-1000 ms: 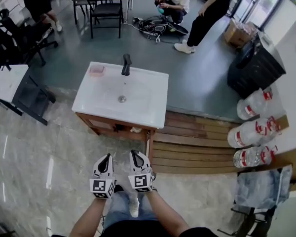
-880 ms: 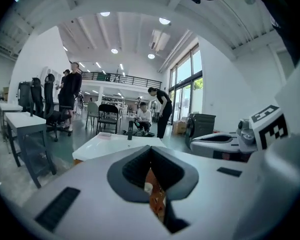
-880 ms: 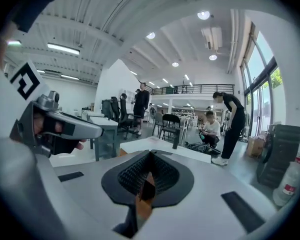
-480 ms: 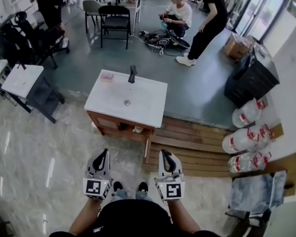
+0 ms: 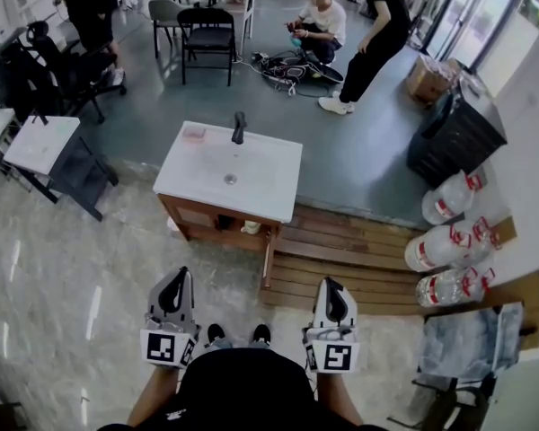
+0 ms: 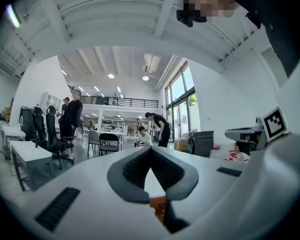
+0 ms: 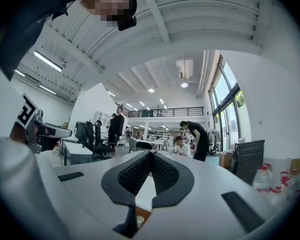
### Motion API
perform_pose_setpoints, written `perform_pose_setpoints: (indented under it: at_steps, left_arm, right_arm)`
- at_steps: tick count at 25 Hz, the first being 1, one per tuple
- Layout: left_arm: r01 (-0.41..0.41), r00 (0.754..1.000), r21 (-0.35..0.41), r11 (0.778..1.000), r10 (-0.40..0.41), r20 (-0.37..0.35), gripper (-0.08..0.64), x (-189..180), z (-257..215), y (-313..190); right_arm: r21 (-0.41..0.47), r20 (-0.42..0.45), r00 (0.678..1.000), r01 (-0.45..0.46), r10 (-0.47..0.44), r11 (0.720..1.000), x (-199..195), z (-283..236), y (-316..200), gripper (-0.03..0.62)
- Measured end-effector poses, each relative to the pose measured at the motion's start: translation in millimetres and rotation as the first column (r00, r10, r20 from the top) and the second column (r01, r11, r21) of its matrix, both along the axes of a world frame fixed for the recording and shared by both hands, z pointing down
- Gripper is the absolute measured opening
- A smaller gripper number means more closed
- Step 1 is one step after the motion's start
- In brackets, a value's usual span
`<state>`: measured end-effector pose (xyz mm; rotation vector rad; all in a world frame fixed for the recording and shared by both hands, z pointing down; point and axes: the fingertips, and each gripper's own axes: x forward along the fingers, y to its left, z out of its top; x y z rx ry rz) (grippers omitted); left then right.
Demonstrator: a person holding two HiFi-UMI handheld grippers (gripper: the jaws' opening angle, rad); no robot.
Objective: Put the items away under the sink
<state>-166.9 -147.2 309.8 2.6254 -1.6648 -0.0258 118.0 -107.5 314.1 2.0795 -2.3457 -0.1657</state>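
A white sink (image 5: 260,171) with a black faucet (image 5: 239,127) and a pink soap dish (image 5: 194,133) sits on a wooden cabinet (image 5: 198,218), about a step ahead of me. Its door (image 5: 269,265) stands open at the right. Inside the open front lie a dark item (image 5: 223,223) and a white item (image 5: 251,227). My left gripper (image 5: 176,282) and right gripper (image 5: 331,288) hang low in front of my body, well short of the cabinet. Both are shut with nothing in them. In the gripper views the left gripper (image 6: 150,149) and the right gripper (image 7: 150,154) have their pads touching.
Three big water jugs (image 5: 445,248) lie on a wooden platform (image 5: 359,259) at the right, beside a black bin (image 5: 458,128). A white side table (image 5: 40,146) and office chairs stand at the left. Several people are behind the sink. A cloth-draped chair (image 5: 472,339) is near right.
Both grippers have drawn apart, the right one swinging out to the right. The sink now sits slightly farther from me and higher in the head view.
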Motion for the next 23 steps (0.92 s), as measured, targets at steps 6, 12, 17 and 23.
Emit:
perform_pose_setpoints:
  at_steps: [6, 12, 17, 23]
  left_arm:
    - [0.001, 1.000, 0.002, 1.000, -0.001, -0.006, 0.006, 0.4, 0.0, 7.6]
    - [0.017, 1.000, -0.002, 1.000, -0.017, 0.012, 0.006, 1.7, -0.6, 1.7]
    - [-0.001, 1.000, 0.010, 1.000, 0.001, 0.001, 0.006, 4.6, -5.2, 3.7]
    - [0.000, 1.000, -0.008, 1.000, 0.000, 0.017, 0.006, 1.9, 0.2, 8.6]
  right_arm:
    - [0.029, -0.003, 1.000, 0.008, -0.008, 1.000, -4.3, -0.9, 5.6, 0.011]
    - [0.052, -0.009, 1.000, -0.015, 0.016, 0.999, 3.2, -6.3, 7.6, 0.011]
    - [0.049, -0.013, 1.000, -0.021, 0.022, 0.999, 2.3, -8.9, 10.2, 0.011]
    - [0.043, -0.006, 1.000, -0.018, 0.018, 0.999, -0.2, -8.0, 15.3, 0.011]
